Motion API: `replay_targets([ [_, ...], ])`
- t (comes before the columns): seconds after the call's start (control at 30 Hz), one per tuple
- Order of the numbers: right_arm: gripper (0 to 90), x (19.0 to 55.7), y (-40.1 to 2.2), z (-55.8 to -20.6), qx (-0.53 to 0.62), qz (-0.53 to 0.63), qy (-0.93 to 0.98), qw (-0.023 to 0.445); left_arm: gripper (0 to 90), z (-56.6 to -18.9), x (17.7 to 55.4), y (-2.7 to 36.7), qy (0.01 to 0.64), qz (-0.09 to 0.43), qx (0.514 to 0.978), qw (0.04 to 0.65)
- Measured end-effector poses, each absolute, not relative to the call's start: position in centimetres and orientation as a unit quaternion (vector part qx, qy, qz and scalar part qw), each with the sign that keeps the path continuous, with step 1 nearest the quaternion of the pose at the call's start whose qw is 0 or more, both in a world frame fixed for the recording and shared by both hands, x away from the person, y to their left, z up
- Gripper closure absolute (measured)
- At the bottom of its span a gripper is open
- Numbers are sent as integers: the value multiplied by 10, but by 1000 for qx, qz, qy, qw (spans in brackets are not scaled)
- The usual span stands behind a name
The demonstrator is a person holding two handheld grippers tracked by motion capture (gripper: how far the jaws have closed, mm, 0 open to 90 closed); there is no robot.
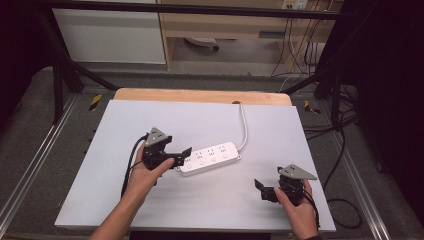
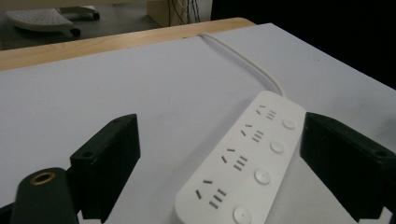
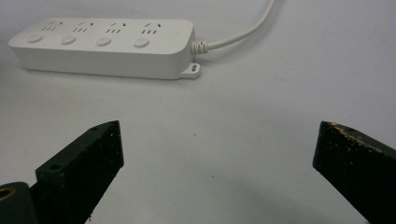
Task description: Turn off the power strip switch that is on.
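**Both grippers spread wide, power strip between the left jaws**

High view: white table surface (image 1: 150, 205) over a wooden top whose far edge shows as a tan band. A white power strip (image 1: 210, 158) lies near the middle of the surface, slightly slanted, its near-left end toward the left gripper. Four sockets along the top, each with a round button beside it. Its white cable (image 1: 244, 125) leaves the far-right end and curves away to the far edge of the table.

Left gripper (image 1: 184, 156): held in the person's left hand (image 1: 145, 172), grey three-cornered plate on top, black cable trailing back toward the person. Jaws wide apart, holding nothing. In the left gripper view the power strip (image 2: 243, 161) runs up between the two black jaws; the right jaw sits just beside the strip's long edge, the left jaw stands well apart from it. Whether the right jaw touches the strip, cannot tell.

Right gripper (image 1: 261, 189): held in the right hand (image 1: 295, 205) at the near-right of the table, well apart from the strip. In the right gripper view both jaws stand wide, nothing between them but bare white surface; the power strip (image 3: 105, 46) lies beyond, its cable (image 3: 243, 28) running off to the upper right, a small mounting tab at that end.

Beyond the table: grey floor, dark frame bars, loose black cables at right.
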State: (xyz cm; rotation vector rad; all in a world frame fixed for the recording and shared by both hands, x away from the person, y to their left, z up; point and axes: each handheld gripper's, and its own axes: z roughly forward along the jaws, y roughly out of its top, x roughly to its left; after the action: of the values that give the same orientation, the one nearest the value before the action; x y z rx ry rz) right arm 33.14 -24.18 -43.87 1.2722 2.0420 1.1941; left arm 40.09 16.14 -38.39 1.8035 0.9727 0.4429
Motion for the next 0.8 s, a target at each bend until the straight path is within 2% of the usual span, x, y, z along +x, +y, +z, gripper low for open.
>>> replay_targets([
  [0.33, 26, 332, -240, -440, 463, 429, 742, 224, 116, -386, 376, 215, 415, 191, 729, 510],
  [0.6, 26, 332, -240, -441, 464, 427, 743, 225, 118, -399, 357, 256, 448, 182, 706, 517],
  [0.8, 25, 333, -241, -444, 473, 412, 745, 227, 121, -415, 336, 285, 454, 196, 702, 513],
])
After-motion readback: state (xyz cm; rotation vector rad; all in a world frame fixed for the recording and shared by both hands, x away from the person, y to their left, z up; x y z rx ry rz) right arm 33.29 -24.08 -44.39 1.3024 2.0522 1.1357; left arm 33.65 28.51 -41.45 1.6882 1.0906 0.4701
